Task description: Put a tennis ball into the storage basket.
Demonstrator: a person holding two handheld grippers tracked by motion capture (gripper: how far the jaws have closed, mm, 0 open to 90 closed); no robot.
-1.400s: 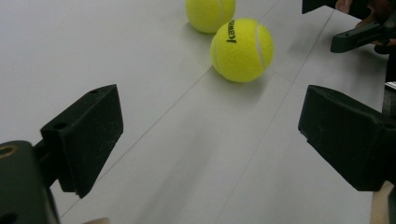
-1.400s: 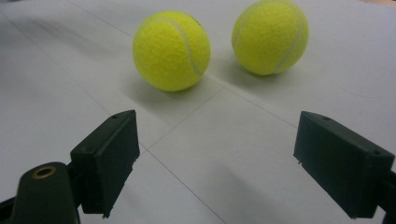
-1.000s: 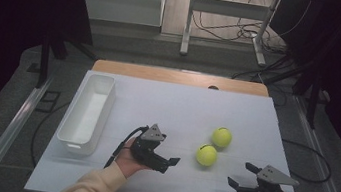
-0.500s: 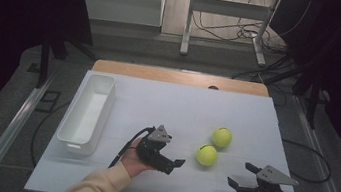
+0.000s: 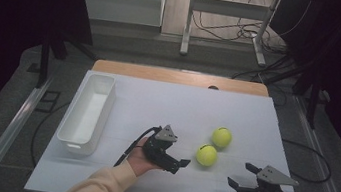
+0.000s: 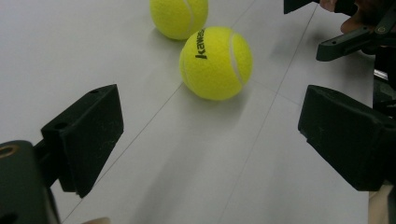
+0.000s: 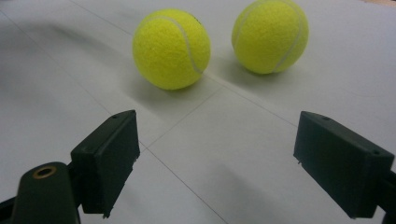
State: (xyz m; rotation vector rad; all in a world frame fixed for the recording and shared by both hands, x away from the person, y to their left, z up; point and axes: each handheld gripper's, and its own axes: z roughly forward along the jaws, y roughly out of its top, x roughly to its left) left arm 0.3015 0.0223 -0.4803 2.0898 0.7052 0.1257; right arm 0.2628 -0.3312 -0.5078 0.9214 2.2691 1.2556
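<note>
Two yellow tennis balls lie on the white table: the nearer ball (image 5: pixel 206 155) (image 6: pixel 216 62) (image 7: pixel 171 48) and the farther ball (image 5: pixel 221 137) (image 6: pixel 179 17) (image 7: pixel 270 35). My left gripper (image 5: pixel 182 166) (image 6: pixel 210 140) is open just left of the nearer ball, its jaws pointing at it with nothing between them. At the front right my right gripper (image 5: pixel 242 176) (image 7: pixel 217 156) stands open, aimed at both balls from a short distance, holding nothing. In the left gripper view the right gripper (image 6: pixel 348 35) appears at the top right.
A white rectangular bin (image 5: pixel 86 113) stands at the table's left side, empty as far as I can see. A wooden table edge (image 5: pixel 181 77) runs along the back. Cables and metal stand legs (image 5: pixel 223 32) lie on the floor beyond.
My left gripper has moved right, closer to the nearer ball. The right gripper and both balls have stayed put.
</note>
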